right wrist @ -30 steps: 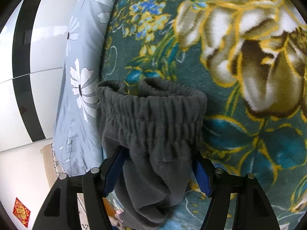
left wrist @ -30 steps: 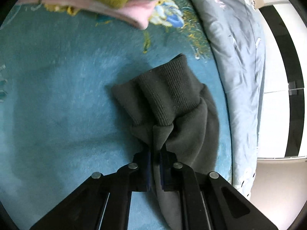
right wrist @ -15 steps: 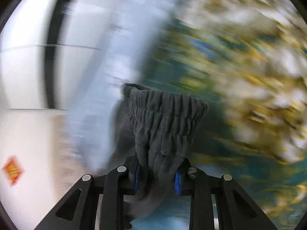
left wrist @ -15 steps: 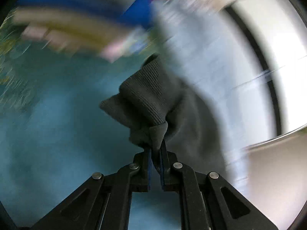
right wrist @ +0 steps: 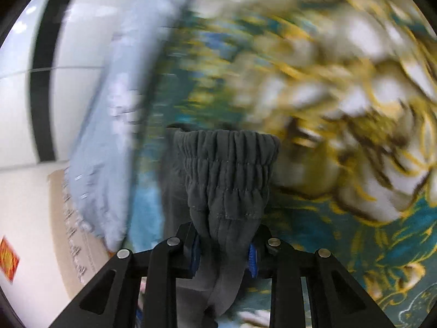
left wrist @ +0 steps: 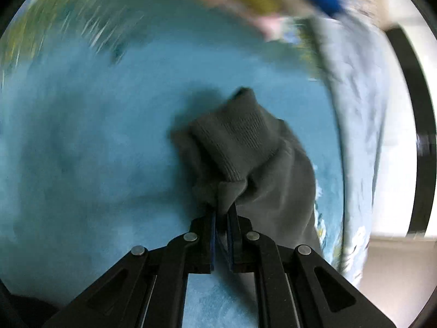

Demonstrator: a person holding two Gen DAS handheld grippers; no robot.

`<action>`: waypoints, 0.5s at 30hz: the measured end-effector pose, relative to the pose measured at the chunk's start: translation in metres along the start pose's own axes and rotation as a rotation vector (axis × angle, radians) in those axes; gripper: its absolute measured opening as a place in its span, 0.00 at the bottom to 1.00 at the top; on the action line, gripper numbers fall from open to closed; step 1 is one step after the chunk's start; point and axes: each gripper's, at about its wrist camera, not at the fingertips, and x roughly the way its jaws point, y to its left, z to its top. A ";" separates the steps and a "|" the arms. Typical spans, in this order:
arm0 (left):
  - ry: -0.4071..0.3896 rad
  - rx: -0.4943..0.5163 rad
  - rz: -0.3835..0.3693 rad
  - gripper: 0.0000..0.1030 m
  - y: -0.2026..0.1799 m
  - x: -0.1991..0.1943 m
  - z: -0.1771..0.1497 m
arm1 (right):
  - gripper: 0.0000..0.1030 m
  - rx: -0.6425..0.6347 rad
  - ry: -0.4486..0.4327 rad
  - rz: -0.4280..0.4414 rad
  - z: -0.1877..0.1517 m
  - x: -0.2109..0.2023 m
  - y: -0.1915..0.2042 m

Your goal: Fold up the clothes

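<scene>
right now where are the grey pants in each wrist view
Left wrist: the grey pants sit centre-right, ribbed cuff up, pinched in the left hand-held gripper.
Right wrist: the pants' elastic waistband sits at centre, clamped in the right hand-held gripper.
Shared landmark: the pale blue floral quilt, at right in the left view and at left in the right view.

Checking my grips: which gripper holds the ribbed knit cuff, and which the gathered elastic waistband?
The left gripper pinches the ribbed cuff; the right gripper clamps the gathered waistband.

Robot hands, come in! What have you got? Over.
Left gripper shut on grey trousers' ribbed cuff. Right gripper shut on elastic waistband. Nothing in the way.
</scene>
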 end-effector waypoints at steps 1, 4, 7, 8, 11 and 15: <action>0.016 -0.024 0.004 0.06 0.002 0.003 0.001 | 0.28 0.021 -0.002 0.002 -0.002 0.000 -0.008; -0.003 0.042 0.036 0.07 -0.008 0.006 0.000 | 0.29 0.051 -0.011 0.027 -0.005 -0.001 -0.016; 0.005 0.044 0.043 0.07 -0.013 0.015 0.010 | 0.32 0.024 0.008 0.031 -0.002 -0.006 -0.010; 0.010 0.031 0.036 0.07 -0.011 0.018 0.016 | 0.32 0.011 0.013 0.035 -0.002 -0.009 -0.008; 0.019 -0.004 -0.002 0.08 -0.007 0.021 0.018 | 0.35 -0.020 0.014 0.019 -0.003 -0.017 -0.002; 0.008 -0.008 -0.026 0.09 -0.011 0.018 0.023 | 0.39 -0.018 -0.001 0.009 -0.012 -0.039 -0.011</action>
